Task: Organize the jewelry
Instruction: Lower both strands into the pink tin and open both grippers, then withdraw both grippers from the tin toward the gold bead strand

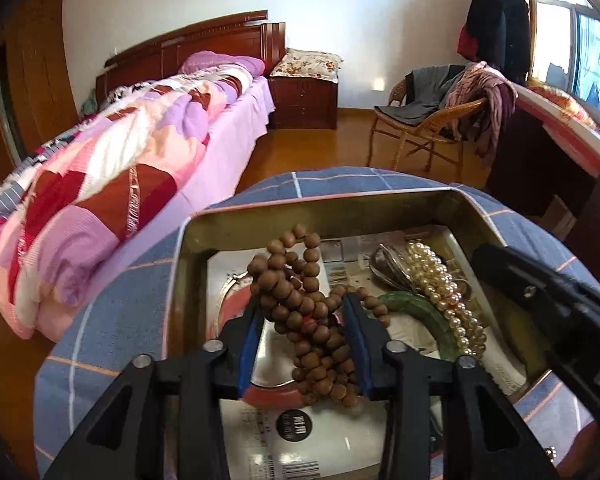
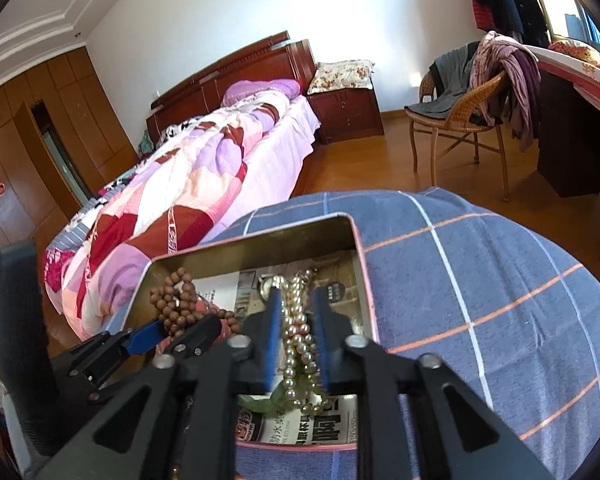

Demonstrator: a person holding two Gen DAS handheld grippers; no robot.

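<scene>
Presently catalogued: one shallow rectangular metal tin with rounded corners (image 1: pixel 380 204), resting on a blue checked cloth with white and orange lines (image 1: pixel 132 312), lined with printed paper. Item one, a long string of round brown wooden beads (image 1: pixel 300 300), bunched in several loops, lies between the blue-padded fingers of the left gripper (image 1: pixel 302 312); the jaws stand partly open, a pad to either side of the bunch, and whether they press it cannot be told. From the right wrist view the same beads (image 2: pixel 176 304) sit left of the right gripper, beside the left gripper's blue tip (image 2: pixel 148 336). Item two, a multi-strand cream pearl necklace (image 2: pixel 298 344), runs lengthwise between the blue pads of the right gripper (image 2: pixel 296 320), whose jaws are drawn narrow about the strands, appearing to hold them. In the left wrist view the pearls (image 1: pixel 440 284) lie right of the left gripper, with the right gripper's black body (image 1: pixel 548 300) further right. Item three, a translucent green jade-like bangle (image 1: pixel 420 312), lies just beside and partly under the pearls. Item four, a dull silver metal piece (image 1: pixel 388 264), sits ahead of the bangle. Printed matter: the paper liner (image 2: pixel 300 428) carries Chinese characters and "150x150"; a black round label and a barcode show near the left gripper's base, too small to read.
</scene>
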